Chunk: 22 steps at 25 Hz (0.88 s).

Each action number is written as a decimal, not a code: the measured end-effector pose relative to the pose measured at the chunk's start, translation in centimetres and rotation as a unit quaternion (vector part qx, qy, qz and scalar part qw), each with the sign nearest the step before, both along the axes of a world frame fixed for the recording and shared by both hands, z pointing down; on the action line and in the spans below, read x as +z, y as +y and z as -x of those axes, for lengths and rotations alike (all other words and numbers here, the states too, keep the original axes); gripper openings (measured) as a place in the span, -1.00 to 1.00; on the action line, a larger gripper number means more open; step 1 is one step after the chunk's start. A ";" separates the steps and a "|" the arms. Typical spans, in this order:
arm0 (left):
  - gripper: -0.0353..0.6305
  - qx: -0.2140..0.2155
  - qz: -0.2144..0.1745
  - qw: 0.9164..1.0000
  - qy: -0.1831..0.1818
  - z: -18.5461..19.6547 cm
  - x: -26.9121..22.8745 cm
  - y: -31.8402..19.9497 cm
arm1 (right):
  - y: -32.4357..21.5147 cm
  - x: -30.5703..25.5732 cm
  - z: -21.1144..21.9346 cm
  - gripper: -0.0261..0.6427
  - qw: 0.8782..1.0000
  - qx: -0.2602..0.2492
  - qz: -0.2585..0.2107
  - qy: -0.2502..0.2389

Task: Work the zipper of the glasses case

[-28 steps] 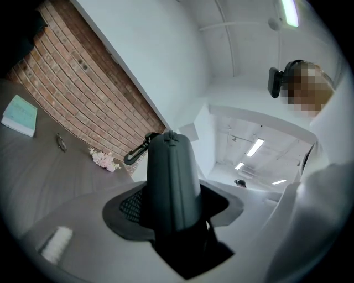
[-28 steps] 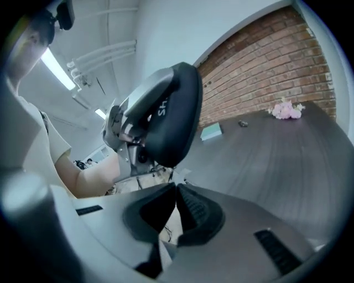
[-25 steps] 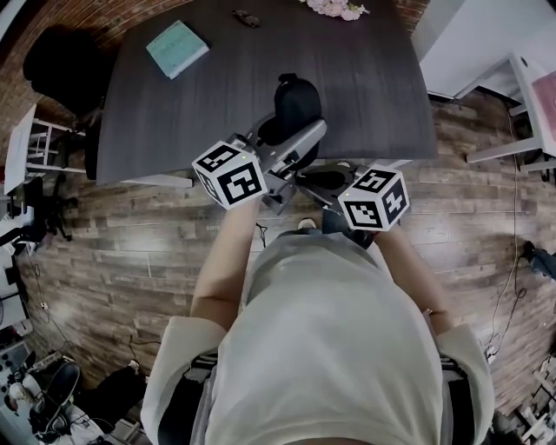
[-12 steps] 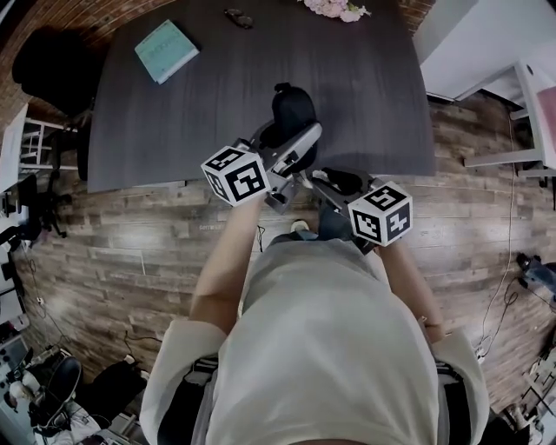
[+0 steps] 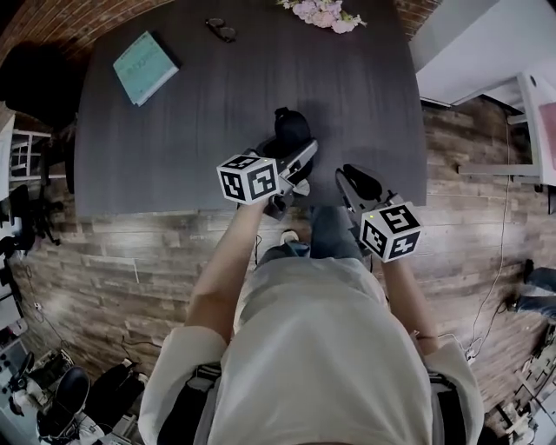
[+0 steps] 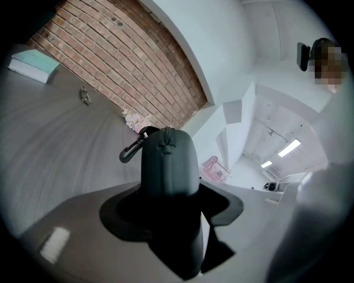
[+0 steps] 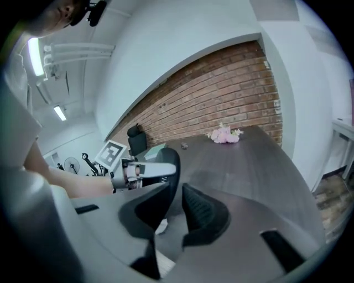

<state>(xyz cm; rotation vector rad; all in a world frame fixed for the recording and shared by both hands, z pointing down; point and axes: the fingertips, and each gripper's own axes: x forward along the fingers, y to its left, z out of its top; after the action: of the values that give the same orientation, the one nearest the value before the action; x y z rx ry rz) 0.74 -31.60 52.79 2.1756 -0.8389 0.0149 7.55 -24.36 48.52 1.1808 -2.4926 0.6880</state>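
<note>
The black glasses case [image 5: 291, 126] stands upright between the jaws of my left gripper [image 5: 295, 156], which is shut on its lower part, above the near edge of the dark table [image 5: 174, 130]. In the left gripper view the case [image 6: 168, 166] fills the middle, with its zipper running over the top and a black clip [image 6: 130, 152] hanging off to the left. My right gripper [image 5: 354, 181] is to the right of the case and apart from it. Its jaws [image 7: 178, 190] have just been closing, with a narrow gap and nothing between them.
A teal book [image 5: 143, 65] lies at the table's far left, a pair of glasses [image 5: 220, 30] at the back and pink flowers [image 5: 323, 13] at the far edge. A black chair [image 5: 35, 87] stands left of the table. Wooden floor surrounds the table.
The right gripper has drawn away from the case to the right and its jaws have parted. The left gripper has sunk toward the table with the case still in it.
</note>
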 end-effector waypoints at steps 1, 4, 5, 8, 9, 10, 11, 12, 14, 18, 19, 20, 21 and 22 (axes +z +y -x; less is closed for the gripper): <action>-0.13 0.002 0.008 1.000 -0.008 -0.2 0.7 -0.7 | -0.7 0.1 -0.3 -0.71 1.000 0.003 0.000 0.001; -0.13 0.004 0.031 0.999 -0.037 -0.7 2.7 -2.6 | -2.1 0.6 -0.7 -0.72 1.000 0.002 0.004 0.001; -0.13 0.003 0.038 0.998 -0.049 -0.8 3.4 -3.2 | -2.6 0.8 -0.8 -0.72 1.000 0.001 0.006 -0.001; -0.12 -0.001 0.057 0.995 -0.080 -1.0 4.8 -4.7 | -3.7 1.2 -0.8 -0.72 1.000 0.000 0.010 -0.006; -0.12 -0.001 0.058 0.994 -0.091 -1.1 5.1 -5.1 | -4.0 1.3 -0.8 -0.72 1.000 -0.001 0.011 -0.008; -0.12 0.001 0.057 0.993 -0.103 -1.2 5.3 -5.5 | -4.2 1.5 -0.8 -0.72 1.000 -0.002 0.013 -0.009; -0.12 0.005 0.055 0.992 -0.114 -1.3 5.4 -5.7 | -4.4 1.5 -0.7 -0.72 1.000 -0.004 0.014 -0.011; -0.12 0.007 0.053 0.991 -0.122 -1.3 5.5 -5.8 | -4.4 1.6 -0.6 -0.72 1.000 -0.006 0.015 -0.011; -0.10 0.007 0.048 0.990 -0.131 -1.2 5.5 -5.9 | -4.5 1.5 -0.6 -0.72 1.000 -0.007 0.015 -0.011; 0.10 -0.017 0.037 0.990 -0.136 0.3 5.1 -5.8 | -4.2 1.3 -0.5 -0.72 1.000 -0.005 0.011 -0.013; 0.11 -0.023 0.032 0.990 -0.139 0.8 4.9 -5.7 | -4.0 1.1 -0.4 -0.72 1.000 -0.004 0.009 -0.013; 0.12 -0.029 0.028 0.989 -0.140 1.3 4.7 -5.5 | -3.8 1.0 -0.4 -0.72 1.000 -0.004 0.006 -0.013; 0.12 -0.035 0.024 0.989 -0.140 1.8 4.4 -5.2 | -3.6 0.8 -0.3 -0.72 1.000 -0.003 0.004 -0.012; 0.12 -0.040 0.019 0.989 -0.140 2.3 4.1 -4.9 | -3.2 0.7 -0.2 -0.72 1.000 -0.002 0.001 -0.011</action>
<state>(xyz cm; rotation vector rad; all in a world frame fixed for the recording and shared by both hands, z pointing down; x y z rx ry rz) -1.55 -36.46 56.84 2.1305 -1.0740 0.3011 7.74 -27.58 49.18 1.1735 -2.5120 0.7052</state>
